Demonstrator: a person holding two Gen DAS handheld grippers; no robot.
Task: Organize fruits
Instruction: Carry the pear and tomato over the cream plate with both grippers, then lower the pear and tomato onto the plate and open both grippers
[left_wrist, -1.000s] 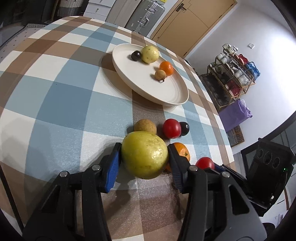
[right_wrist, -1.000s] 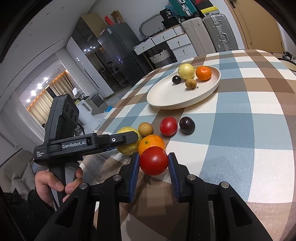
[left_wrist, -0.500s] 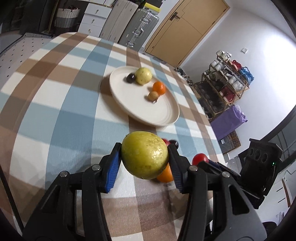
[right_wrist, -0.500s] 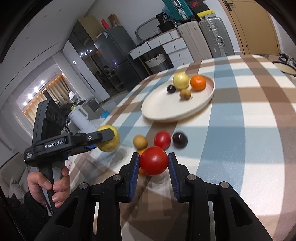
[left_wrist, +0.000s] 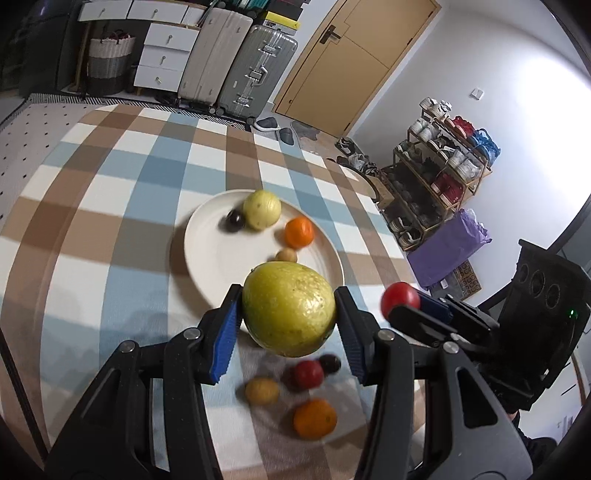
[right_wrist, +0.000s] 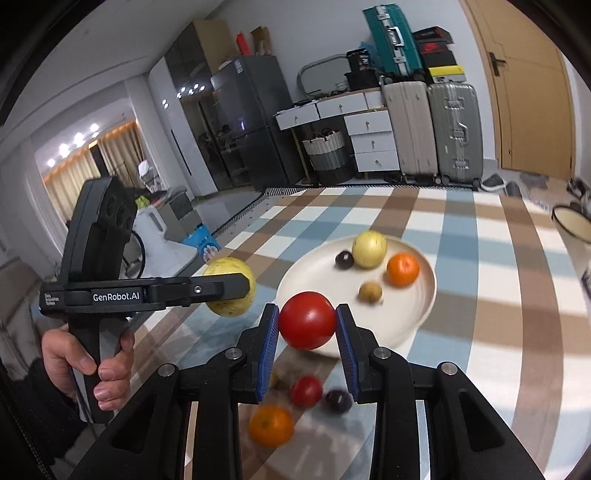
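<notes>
My left gripper (left_wrist: 289, 318) is shut on a large yellow-green fruit (left_wrist: 289, 308), held in the air before the near rim of the cream plate (left_wrist: 214, 258). My right gripper (right_wrist: 307, 325) is shut on a red tomato (right_wrist: 307, 319), also lifted, close to the plate (right_wrist: 413, 314). On the plate lie a pale yellow fruit (left_wrist: 262, 209), a dark plum (left_wrist: 235, 220), an orange (left_wrist: 299, 232) and a small brown fruit (left_wrist: 286, 255). Below on the checked cloth stay a brown fruit (left_wrist: 262, 390), a red tomato (left_wrist: 308, 373), a dark plum (left_wrist: 330, 363) and an orange (left_wrist: 314, 419).
A person's hand (right_wrist: 88, 365) grips the left gripper's handle at the table's left side. A white enamel mug (right_wrist: 574, 225) stands at the far right of the table. Suitcases, drawers and a shoe rack stand beyond the table edges.
Both grippers have lifted their fruit off the cloth and carried it up and towards the plate. The loose fruits on the cloth now lie below the fingers.
</notes>
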